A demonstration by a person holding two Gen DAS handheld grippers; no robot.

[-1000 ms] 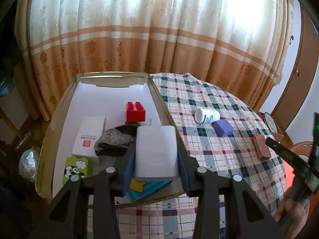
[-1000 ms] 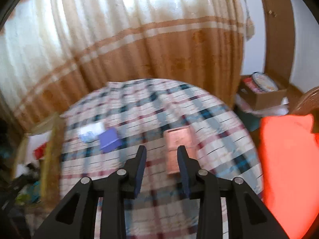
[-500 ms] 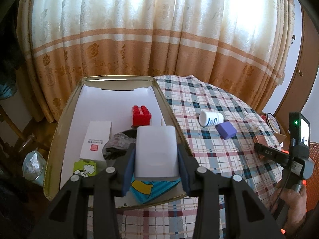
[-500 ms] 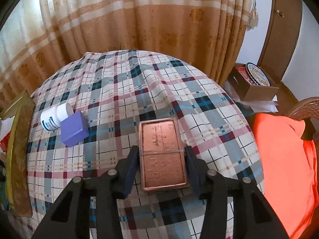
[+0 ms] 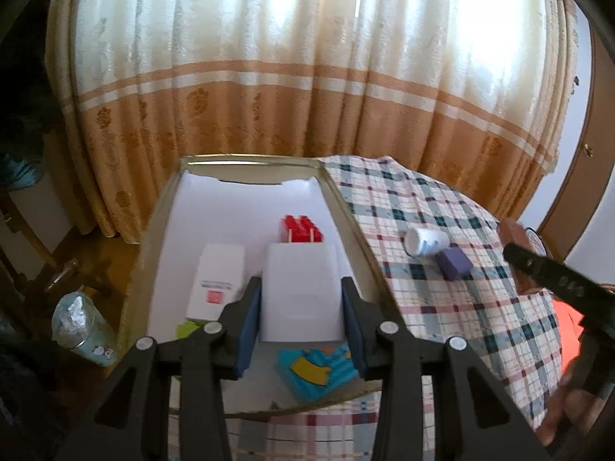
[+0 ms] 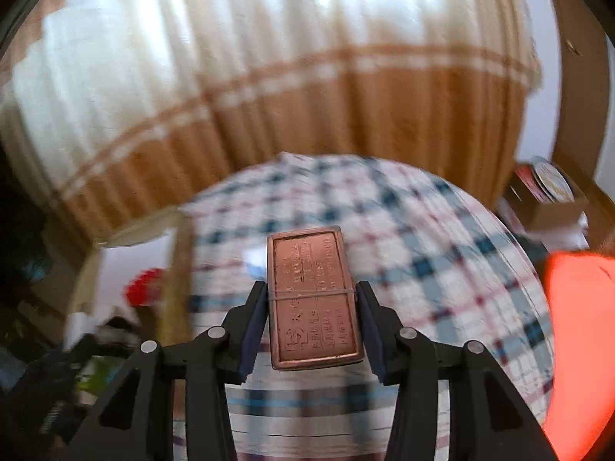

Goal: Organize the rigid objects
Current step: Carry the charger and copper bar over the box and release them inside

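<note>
My left gripper (image 5: 301,299) is shut on a white charger block (image 5: 301,292) with two prongs, held above the gold-rimmed tray (image 5: 346,211). In the tray lie a red brick (image 5: 301,226), a white box (image 5: 219,284), a green piece (image 5: 188,328) and a blue puzzle block (image 5: 315,368). My right gripper (image 6: 311,307) is shut on a copper-coloured flat tin (image 6: 313,299), lifted above the plaid table (image 6: 423,261). The right gripper also shows at the right edge of the left wrist view (image 5: 546,272). A white bottle (image 5: 424,241) and a purple block (image 5: 454,264) lie on the cloth.
Curtains (image 5: 307,77) hang behind the round table. A tin of foil (image 5: 82,328) stands on the floor at left. An orange cushion (image 6: 576,326) and a cardboard box (image 6: 546,199) are at the right. The tray (image 6: 180,261) shows blurred in the right wrist view.
My right gripper closed on the copper tin and lifted it off the cloth, swinging left. My left gripper rose a little over the tray, still holding the charger.
</note>
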